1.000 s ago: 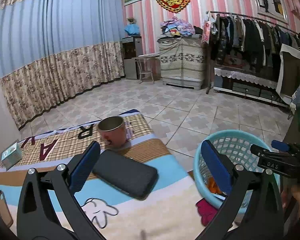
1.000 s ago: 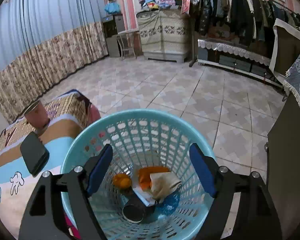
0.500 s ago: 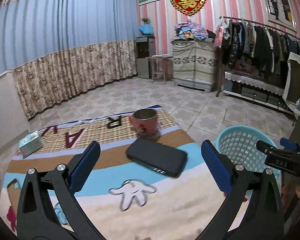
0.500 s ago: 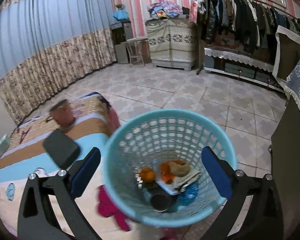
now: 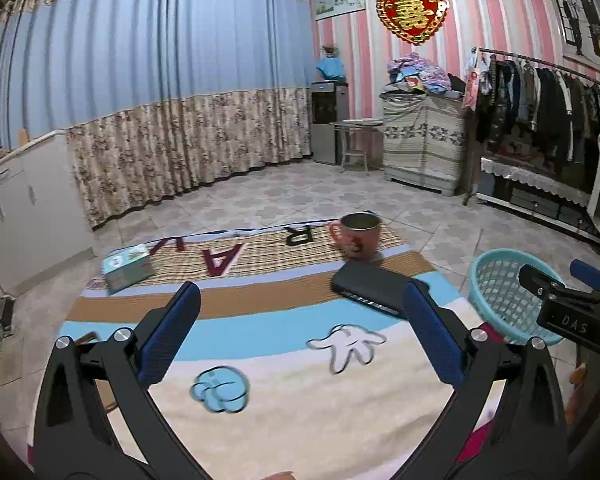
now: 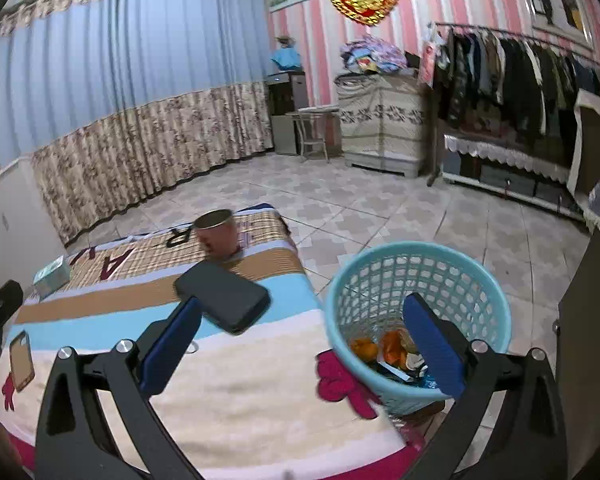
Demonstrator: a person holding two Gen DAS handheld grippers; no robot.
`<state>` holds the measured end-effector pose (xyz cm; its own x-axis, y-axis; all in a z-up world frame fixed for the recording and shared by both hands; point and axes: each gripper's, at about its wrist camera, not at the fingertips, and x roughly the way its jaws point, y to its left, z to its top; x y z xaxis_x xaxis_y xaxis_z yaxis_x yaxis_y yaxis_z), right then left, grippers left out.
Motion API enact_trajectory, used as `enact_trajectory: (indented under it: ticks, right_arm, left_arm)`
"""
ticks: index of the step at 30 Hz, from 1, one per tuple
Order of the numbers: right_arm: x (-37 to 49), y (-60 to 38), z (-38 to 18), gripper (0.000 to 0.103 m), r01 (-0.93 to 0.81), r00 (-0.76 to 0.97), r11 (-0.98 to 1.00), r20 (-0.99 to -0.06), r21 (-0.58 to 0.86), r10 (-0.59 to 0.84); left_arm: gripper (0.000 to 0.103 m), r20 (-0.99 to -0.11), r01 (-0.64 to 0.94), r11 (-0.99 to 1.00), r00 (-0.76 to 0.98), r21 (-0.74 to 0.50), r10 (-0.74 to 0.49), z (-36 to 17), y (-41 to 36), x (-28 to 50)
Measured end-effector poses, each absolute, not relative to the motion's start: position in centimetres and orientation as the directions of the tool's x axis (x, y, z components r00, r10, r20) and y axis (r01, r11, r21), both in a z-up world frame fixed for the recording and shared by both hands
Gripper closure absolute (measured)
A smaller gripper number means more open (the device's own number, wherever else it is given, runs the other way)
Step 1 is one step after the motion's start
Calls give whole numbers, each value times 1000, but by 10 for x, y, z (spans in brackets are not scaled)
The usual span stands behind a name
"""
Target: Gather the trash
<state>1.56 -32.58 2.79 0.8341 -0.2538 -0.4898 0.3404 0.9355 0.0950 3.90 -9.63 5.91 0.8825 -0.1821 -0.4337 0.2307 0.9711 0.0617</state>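
A light blue mesh basket (image 6: 416, 245) stands on the tiled floor beside the low blanket-covered table (image 6: 260, 380). Orange peels (image 6: 394, 350) and wrappers lie in its bottom. My right gripper (image 6: 302, 344) is open and empty; it hangs over the table's corner, with its right finger (image 6: 432, 344) in front of the basket. The left gripper (image 5: 300, 336) is also open and empty above the cartoon blanket (image 5: 300, 392). From the left wrist the basket (image 5: 500, 252) shows at the far right, behind the right gripper's body (image 5: 568, 312).
On the table lie a black case (image 6: 222, 298), a pink mug (image 6: 216, 234), a small box (image 6: 52, 276) and a flat brown object (image 6: 20, 360). A dark cabinet (image 6: 588, 340) stands right of the basket. Curtains, a clothes rack (image 6: 520, 64) and tiled floor (image 6: 380, 204) lie beyond.
Both grippers have drawn back and leftward from the basket toward the table. The right gripper, earlier straight above the basket, has opened wider and now sees the basket on its right.
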Motion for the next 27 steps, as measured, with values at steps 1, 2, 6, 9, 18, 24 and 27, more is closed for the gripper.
enact_trajectory:
  ticks: [1, 2, 6, 9, 18, 24, 27]
  right_arm:
    - [13, -316, 28, 5, 328, 839, 940, -485, 90, -246]
    - [11, -307, 29, 5, 317, 845, 945, -478, 85, -240]
    - [2, -276, 34, 5, 284, 861, 957, -455, 54, -230]
    - [-7, -257, 34, 5, 261, 869, 965, -443, 29, -222]
    - [-37, -223, 35, 5, 214, 890, 976, -417, 32, -182]
    - [-49, -211, 38, 5, 215, 900, 976, -393, 30, -186]
    - [-52, -211, 40, 5, 222, 901, 975, -389, 29, -194]
  left_arm:
    - [5, -434, 225, 973, 883, 54, -180, 61, -91, 37]
    - [5, -433, 216, 976, 884, 40, -178, 61, -82, 34]
    - [5, -424, 162, 986, 895, 28, -135, 60, -52, 22]
    - [5, -431, 128, 991, 897, 31, -102, 56, -37, 16]
    - [5, -441, 103, 994, 894, 37, -76, 44, -16, -5]
    - [5, -440, 106, 993, 895, 43, -77, 40, -14, -12]
    - [5, -438, 103, 993, 896, 50, -70, 38, -11, -17]
